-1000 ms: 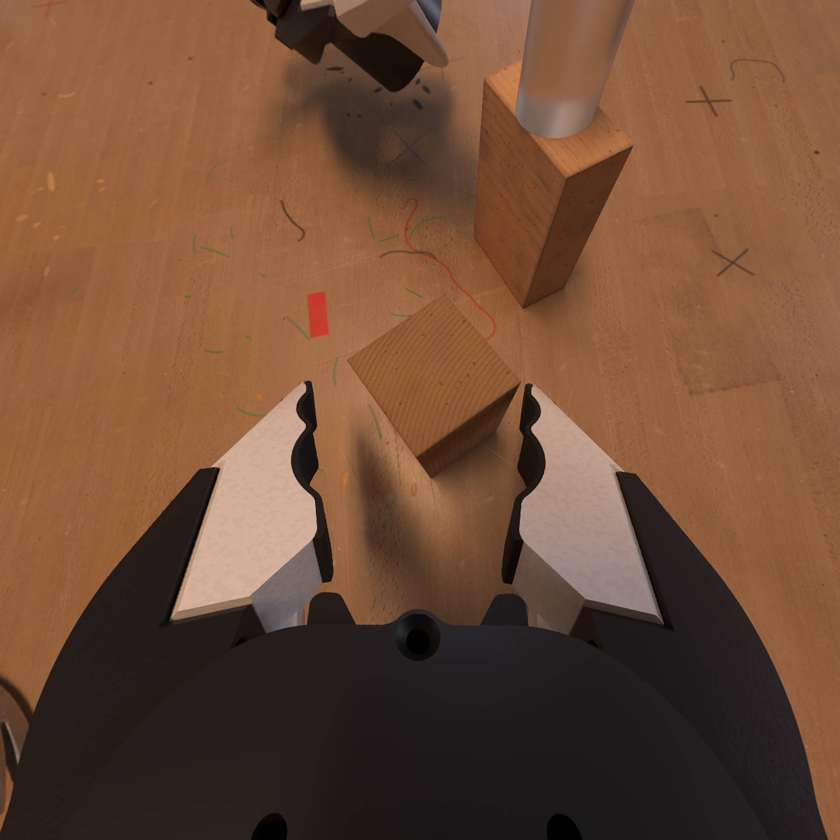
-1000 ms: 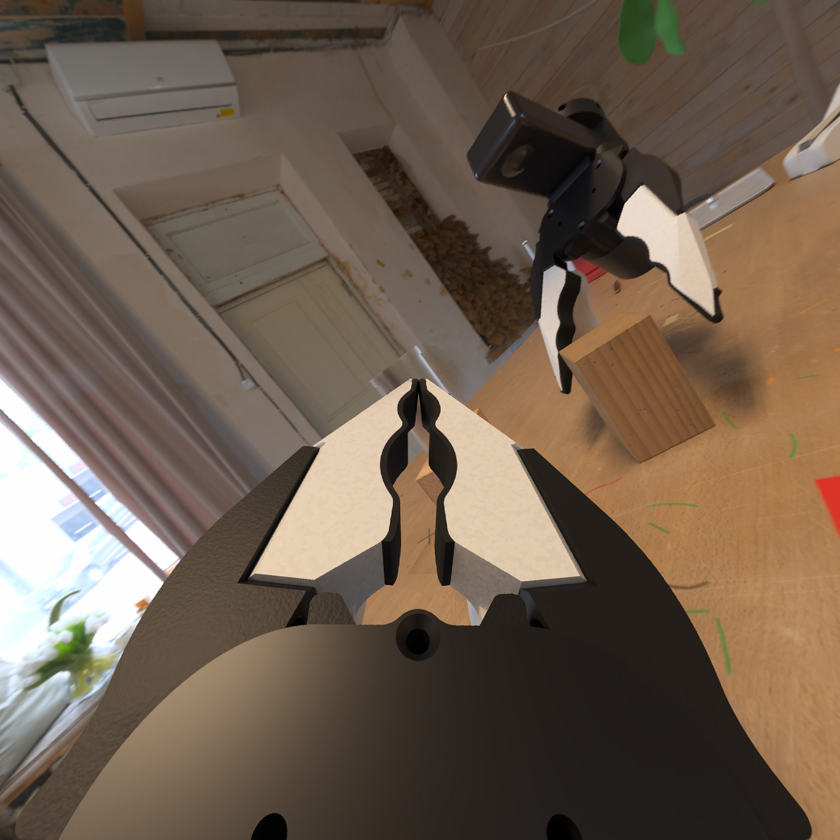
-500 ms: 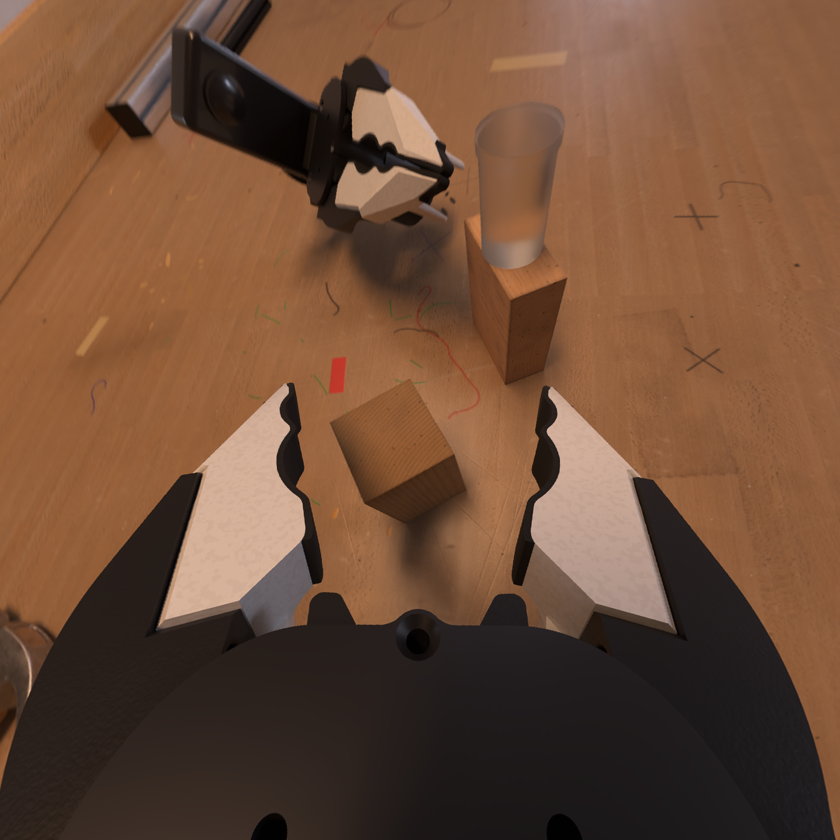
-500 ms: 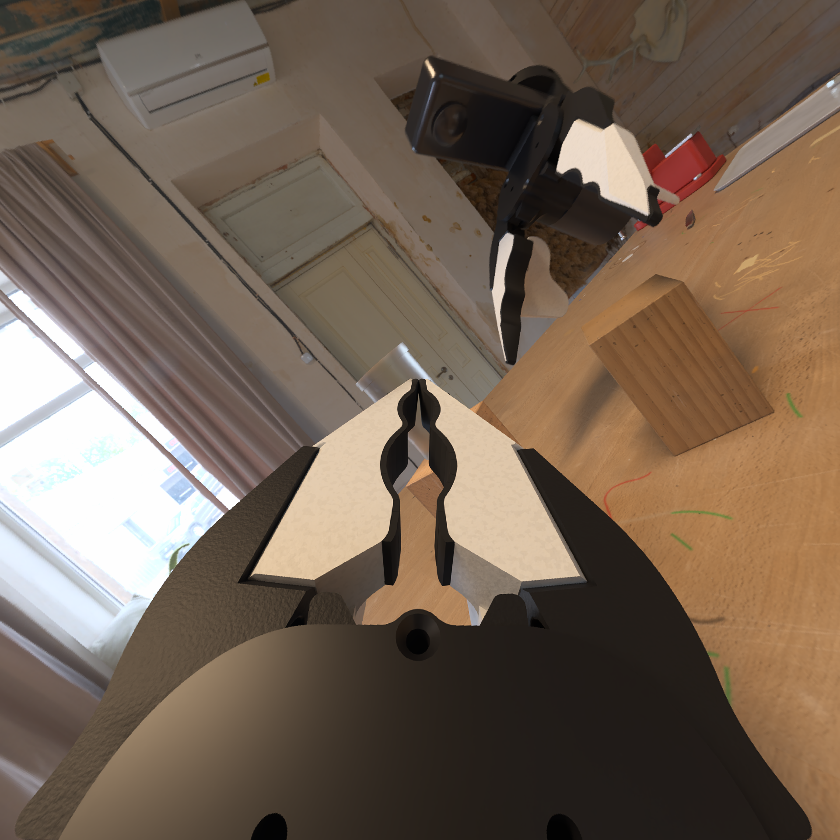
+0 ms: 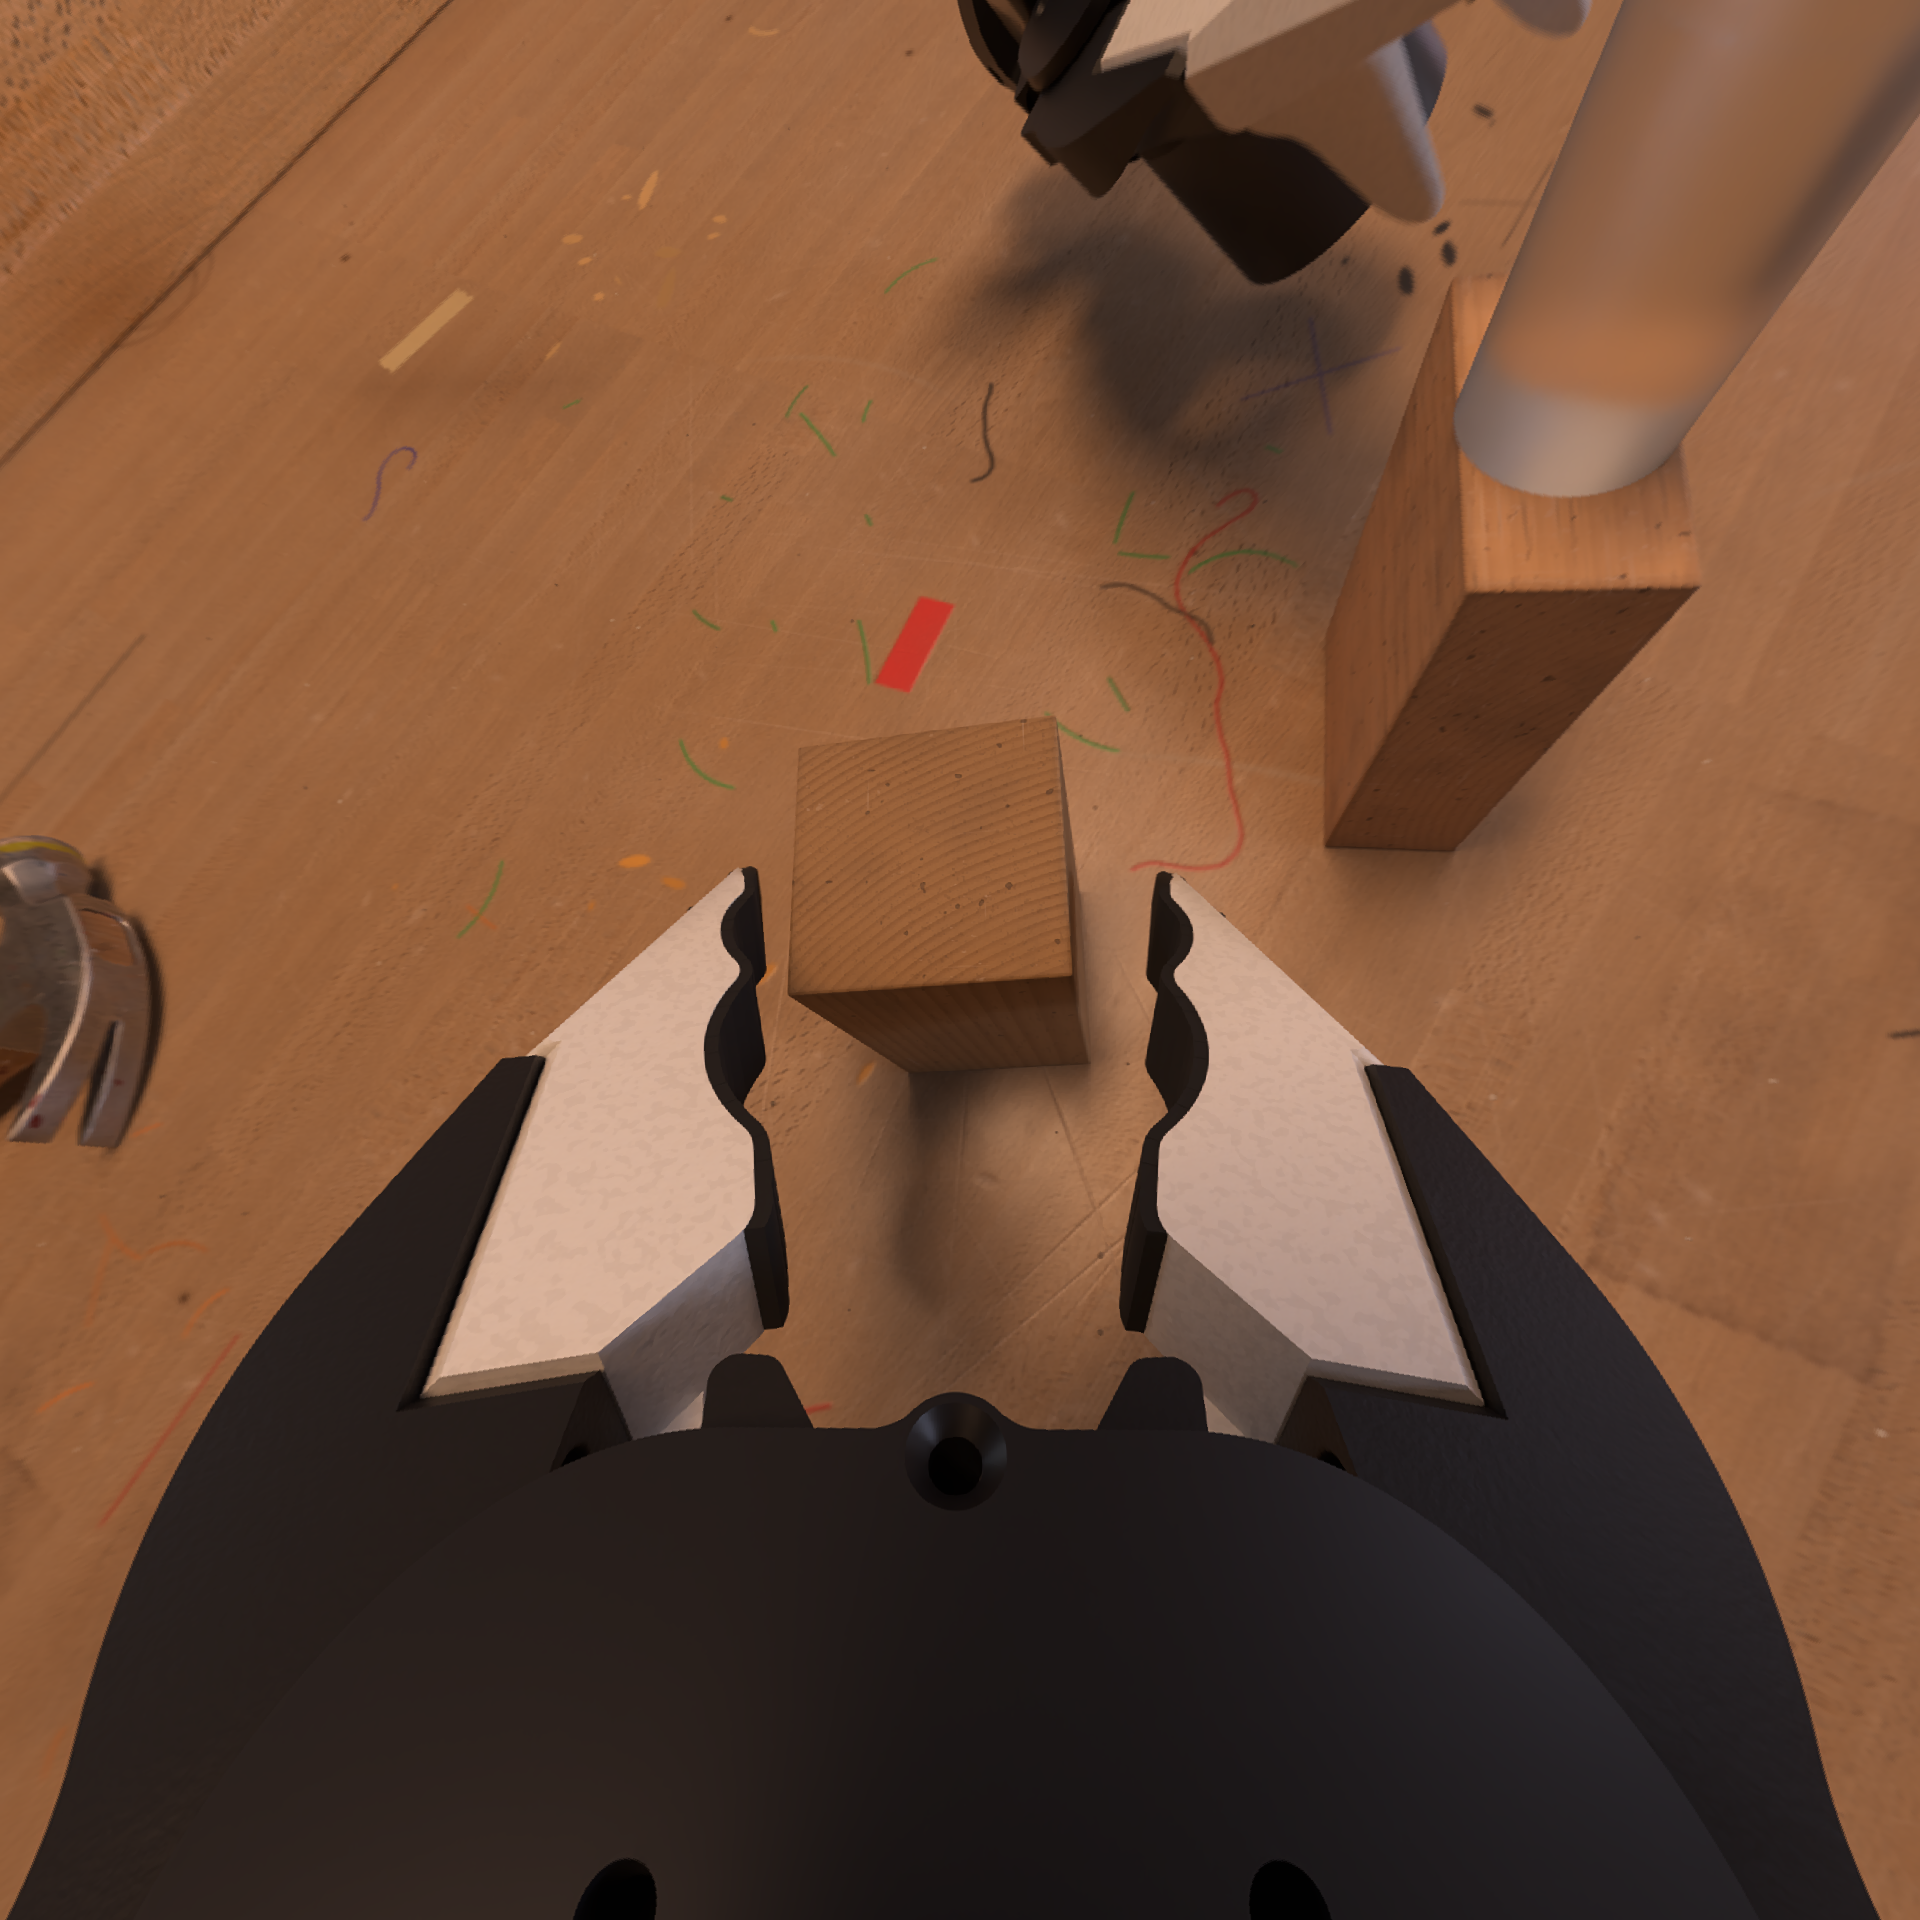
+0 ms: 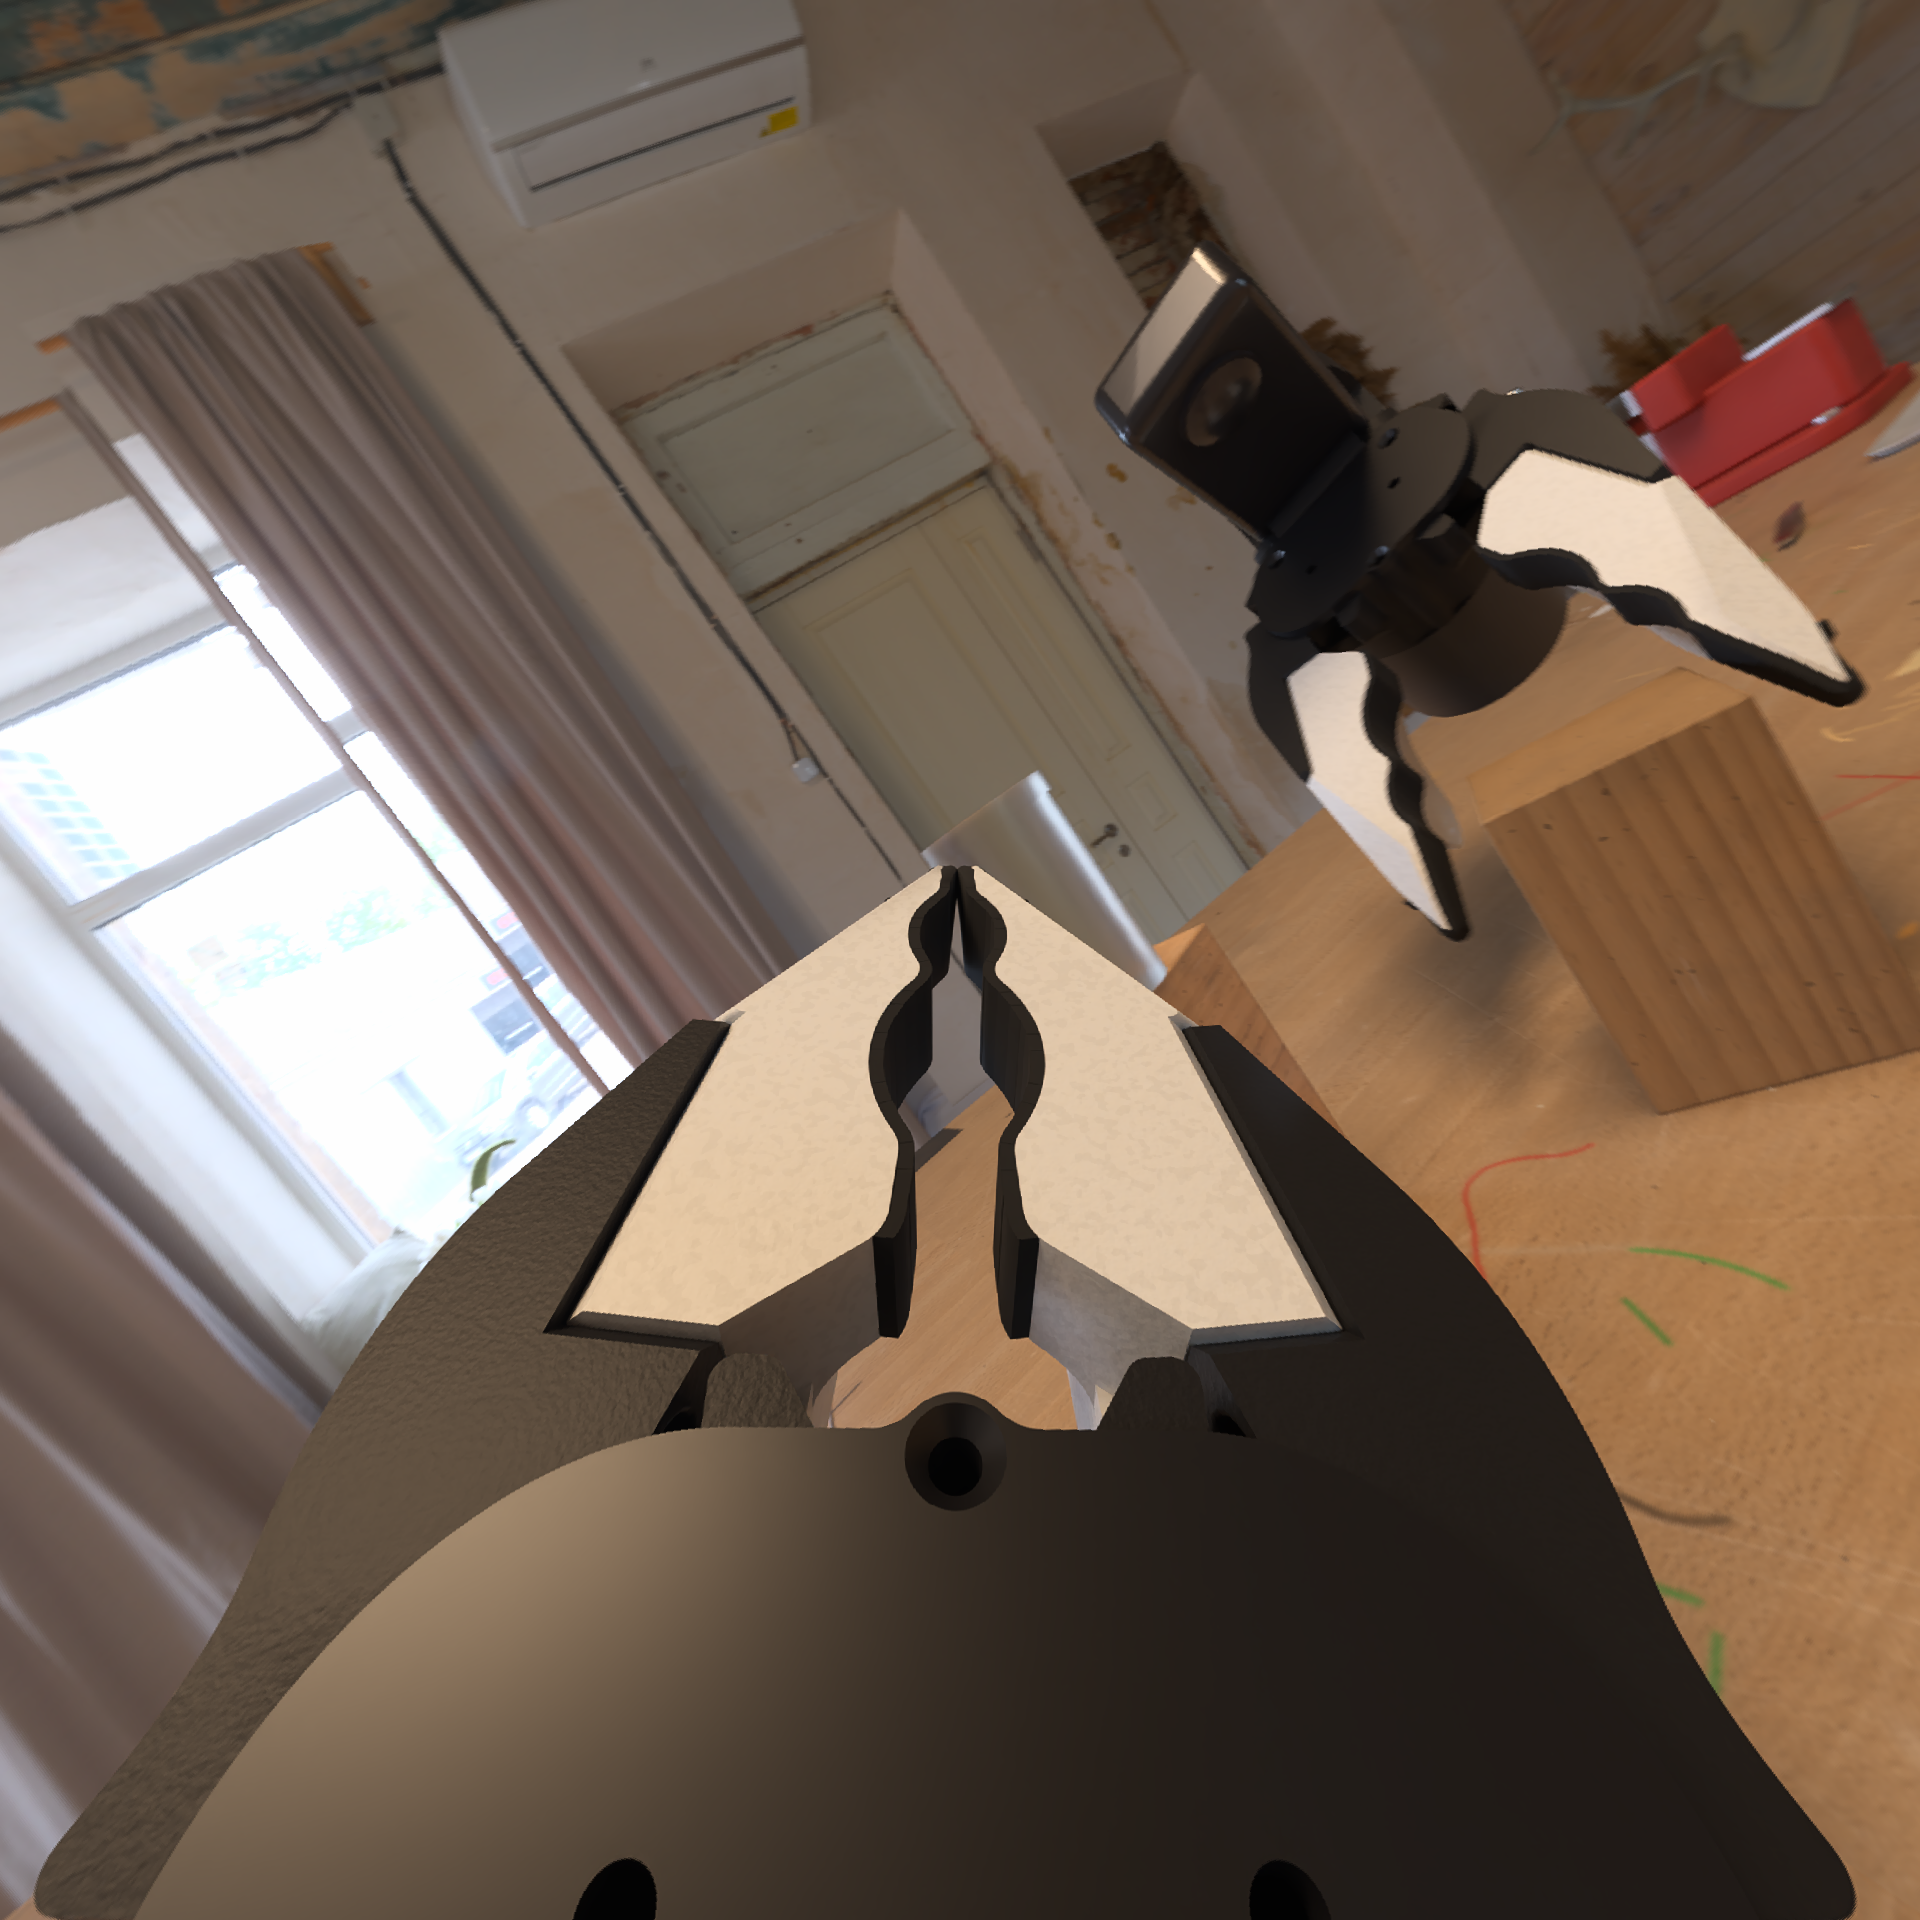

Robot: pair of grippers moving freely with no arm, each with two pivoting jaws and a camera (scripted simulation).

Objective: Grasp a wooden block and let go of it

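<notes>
Tool, left (image 5: 954, 883): jaws apart, astride wooden block (image 5: 930, 868).
Tool, right (image 6: 957, 878): jaws together, idle.
Risk: block may be twisted if clamped off-centre.

— What sort of place is this?

— A workshop set up in an old room. The wooden workbench (image 5: 312, 727) is scuffed and marked with pencil crosses, coloured scribbles and a strip of red tape (image 5: 914, 642). A claw hammer head (image 5: 62, 997) lies at its left edge, and a wooden block (image 5: 930, 883) sits mid-bench with a taller one (image 5: 1475, 665) near it.

— And the room around it?

— Stained plaster walls, a cream panelled door (image 6: 997, 707) in a recess, a wall air conditioner (image 6: 623, 99), a curtained window (image 6: 208, 831). A red tool (image 6: 1766, 400) sits at the bench's far end; which kind, I can't tell.
</notes>
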